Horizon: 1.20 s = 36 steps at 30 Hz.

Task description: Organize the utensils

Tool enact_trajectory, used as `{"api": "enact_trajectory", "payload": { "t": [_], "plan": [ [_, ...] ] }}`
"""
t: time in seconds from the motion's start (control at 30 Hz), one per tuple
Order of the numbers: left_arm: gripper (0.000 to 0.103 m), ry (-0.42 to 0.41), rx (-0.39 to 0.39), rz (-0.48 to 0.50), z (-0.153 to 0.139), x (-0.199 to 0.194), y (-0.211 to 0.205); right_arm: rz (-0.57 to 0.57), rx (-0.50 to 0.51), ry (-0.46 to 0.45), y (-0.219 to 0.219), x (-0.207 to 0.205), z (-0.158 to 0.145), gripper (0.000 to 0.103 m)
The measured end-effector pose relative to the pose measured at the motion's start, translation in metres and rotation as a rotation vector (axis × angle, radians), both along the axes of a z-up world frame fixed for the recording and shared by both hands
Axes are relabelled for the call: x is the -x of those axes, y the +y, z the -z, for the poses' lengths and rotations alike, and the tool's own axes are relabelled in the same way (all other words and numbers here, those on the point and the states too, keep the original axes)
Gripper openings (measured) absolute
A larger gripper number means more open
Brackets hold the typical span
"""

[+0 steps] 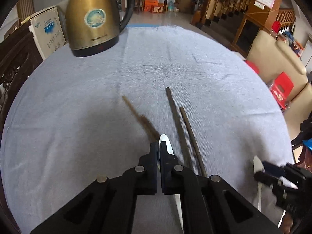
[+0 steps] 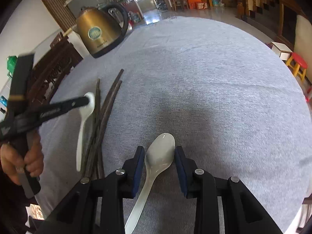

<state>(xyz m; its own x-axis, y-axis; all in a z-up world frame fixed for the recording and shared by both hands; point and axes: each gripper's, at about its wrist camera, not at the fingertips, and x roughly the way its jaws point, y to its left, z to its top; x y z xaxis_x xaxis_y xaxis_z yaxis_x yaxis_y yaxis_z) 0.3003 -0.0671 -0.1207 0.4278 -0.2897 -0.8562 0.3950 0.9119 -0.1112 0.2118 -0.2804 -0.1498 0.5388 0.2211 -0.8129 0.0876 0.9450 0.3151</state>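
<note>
My left gripper (image 1: 158,146) is shut on a white ceramic spoon (image 1: 166,142), gripped at the bowel end; it also shows in the right wrist view (image 2: 85,101), holding that spoon (image 2: 82,128) above the chopsticks. Several dark wooden chopsticks (image 1: 182,128) lie on the grey cloth (image 1: 78,107), bunched at the left in the right wrist view (image 2: 103,117). My right gripper (image 2: 159,154) is open, its jaws either side of a second white spoon (image 2: 159,156) lying on the cloth. It shows at the right edge of the left wrist view (image 1: 259,172).
A brass-coloured electric kettle (image 1: 93,17) with a black handle stands at the far left of the table (image 2: 101,33). A dark carved wooden chair (image 2: 52,70) is beside the table's left edge. A beige sofa (image 1: 273,58) and red stools (image 1: 282,87) stand to the right.
</note>
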Motion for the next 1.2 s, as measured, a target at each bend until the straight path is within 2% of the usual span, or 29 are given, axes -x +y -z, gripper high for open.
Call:
{"api": "enact_trajectory", "payload": {
  "t": [0.13,0.3,0.4,0.6,0.8,0.97,1.07,1.2],
  "plan": [
    [0.003,-0.007,0.028,-0.027,-0.007,0.025,0.025,0.031,-0.021,-0.087,-0.006,0.015,-0.016,0.034],
    [0.003,-0.02,0.073,-0.121,-0.012,0.05,0.063,0.092,-0.055,-0.198,-0.014,0.04,-0.038,0.034],
    [0.003,-0.058,0.114,-0.194,-0.022,0.068,0.086,0.121,-0.055,-0.285,-0.015,0.059,-0.055,0.034],
    [0.003,-0.206,0.165,-0.381,-0.048,0.126,0.127,0.192,0.034,-0.478,-0.001,0.1,-0.09,0.034],
    [0.003,-0.351,0.188,-0.49,-0.075,0.189,0.149,0.219,0.151,-0.672,0.035,0.139,-0.12,0.034],
    [0.003,-0.478,0.22,-0.52,-0.099,0.242,0.16,0.199,0.242,-0.824,0.075,0.167,-0.14,0.034],
    [0.003,-0.541,0.262,-0.519,-0.116,0.267,0.163,0.178,0.275,-0.871,0.094,0.172,-0.144,0.034],
    [0.003,-0.634,0.318,-0.469,-0.141,0.289,0.149,0.161,0.273,-0.895,0.111,0.176,-0.142,0.034]
  ]
}}
